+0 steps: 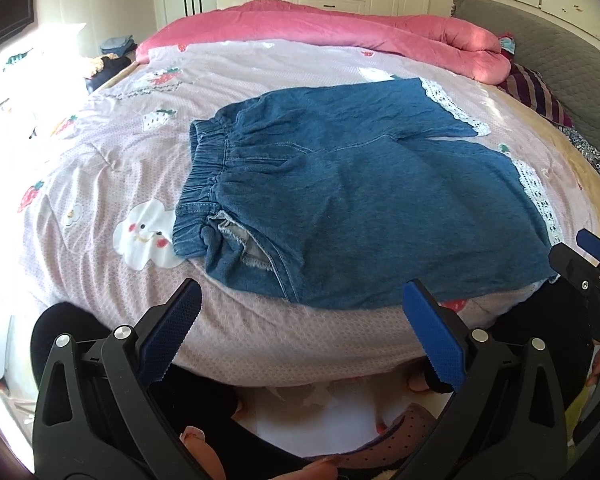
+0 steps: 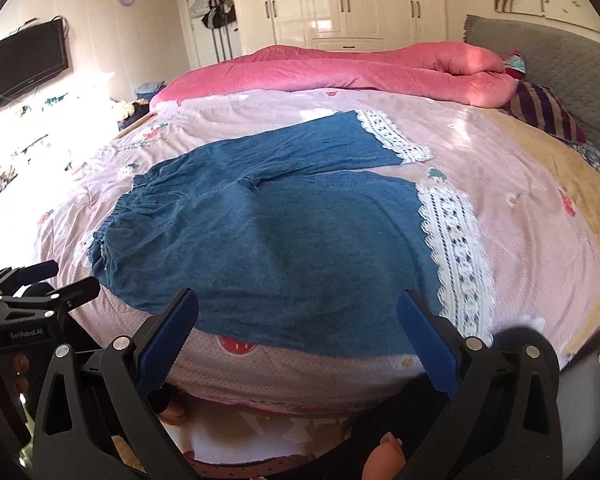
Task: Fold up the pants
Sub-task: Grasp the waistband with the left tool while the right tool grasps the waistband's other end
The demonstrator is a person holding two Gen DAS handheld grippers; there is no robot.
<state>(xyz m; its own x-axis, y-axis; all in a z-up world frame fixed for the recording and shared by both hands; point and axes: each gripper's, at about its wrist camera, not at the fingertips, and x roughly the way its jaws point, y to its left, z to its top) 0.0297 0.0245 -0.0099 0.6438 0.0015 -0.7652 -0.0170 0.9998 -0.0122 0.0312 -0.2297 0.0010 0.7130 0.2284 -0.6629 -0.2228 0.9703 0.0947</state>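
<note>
Blue denim pants (image 1: 352, 196) with white lace hems lie flat on the pink bedspread, elastic waistband to the left, both legs spread to the right. They also show in the right wrist view (image 2: 284, 240). My left gripper (image 1: 300, 300) is open and empty, just short of the pants' near edge by the waistband side. My right gripper (image 2: 298, 312) is open and empty at the near edge of the near leg, left of its lace hem (image 2: 456, 248). The right gripper also shows at the left wrist view's right edge (image 1: 588, 268), and the left gripper at the right wrist view's left edge (image 2: 40, 284).
A rolled pink quilt (image 1: 340, 32) lies across the far side of the bed. A striped pillow (image 2: 544, 112) and grey headboard (image 2: 560, 60) are at the right. A TV (image 2: 24, 64) hangs on the left wall. White wardrobes (image 2: 340, 0) stand behind. The bed's near edge is below the grippers.
</note>
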